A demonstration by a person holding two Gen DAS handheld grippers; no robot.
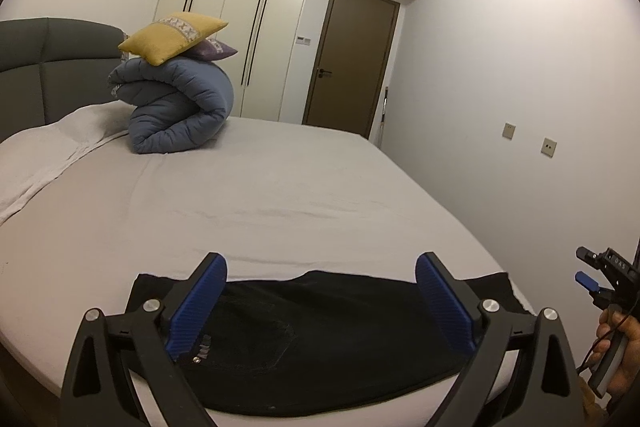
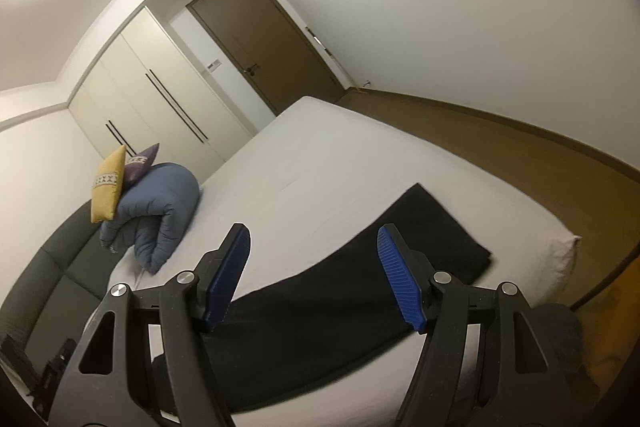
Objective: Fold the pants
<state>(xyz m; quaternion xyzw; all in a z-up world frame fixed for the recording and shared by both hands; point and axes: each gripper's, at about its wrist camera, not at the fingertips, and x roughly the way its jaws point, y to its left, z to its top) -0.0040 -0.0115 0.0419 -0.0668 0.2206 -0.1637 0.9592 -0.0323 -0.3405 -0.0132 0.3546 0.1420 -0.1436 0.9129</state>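
Black pants lie flat along the near edge of the bed, with a back pocket and a small label facing up. In the right wrist view the pants run as one long dark strip toward the bed's corner. My left gripper hovers above them with its blue pads wide apart and nothing between them. My right gripper is open too, tilted, over the strip and clear of the cloth. It also shows at the right edge of the left wrist view as the right gripper, held by a hand.
The bed has a light grey sheet. At its head, a rolled blue duvet carries a yellow cushion and a purple one. Behind stand a grey headboard, a wardrobe and a brown door. Brown floor lies beside the bed.
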